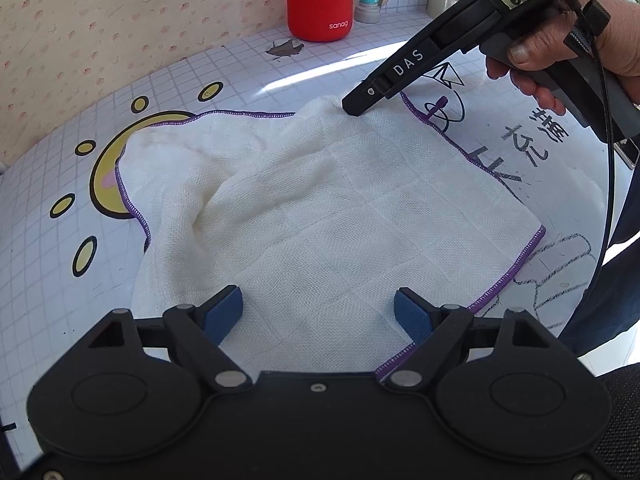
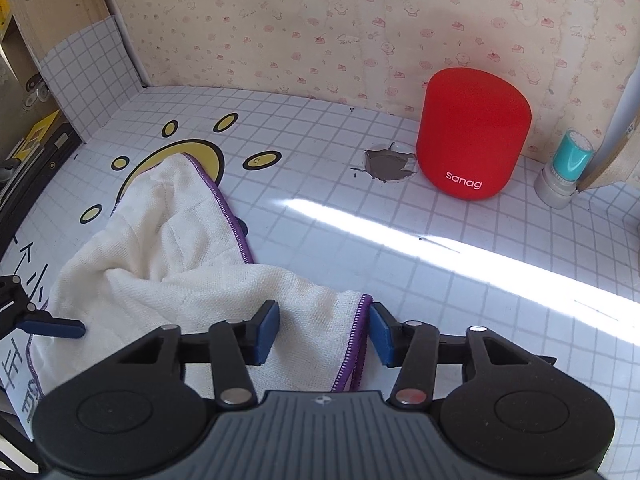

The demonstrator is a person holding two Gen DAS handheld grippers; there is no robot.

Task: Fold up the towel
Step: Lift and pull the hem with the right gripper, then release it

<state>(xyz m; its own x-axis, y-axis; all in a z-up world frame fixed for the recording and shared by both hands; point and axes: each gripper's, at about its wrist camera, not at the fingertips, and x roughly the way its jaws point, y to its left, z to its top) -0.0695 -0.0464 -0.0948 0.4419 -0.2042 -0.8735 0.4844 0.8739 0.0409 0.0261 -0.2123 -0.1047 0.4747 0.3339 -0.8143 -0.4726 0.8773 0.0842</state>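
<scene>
- The left gripper [image 1: 318, 312] is hovering over the near edge of the towel [image 1: 340, 208]. It is tilting down at the cloth, its jaws are standing wide open, and its blue pads are gripping nothing.
- The white, purple-hemmed towel is lying on the table [image 1: 48, 280], mostly spread out. It is rumpled on its left side, where it is covering part of a printed yellow sun.
- The right gripper [image 2: 324, 334], held in the person's hand [image 1: 580, 48], is working at the far corner of the towel. Its jaws are closing in around the hemmed corner, and the cloth is filling the gap between the pads. The fabric is rising toward the tip in the left wrist view, so I judge the corner to be pinched.
- The red speaker [image 2: 474, 132] is standing by the wall, well apart from the cloth and out of the folding path.
- Judged step: the first fold is only starting, with one far corner taken and no layer yet turned over.
- The next move is likely calling for the right gripper to carry that corner up and over toward the near edge. Meanwhile the open left jaws would be pinning or taking a matching corner, so the towel is not dragging or bunching further.
</scene>
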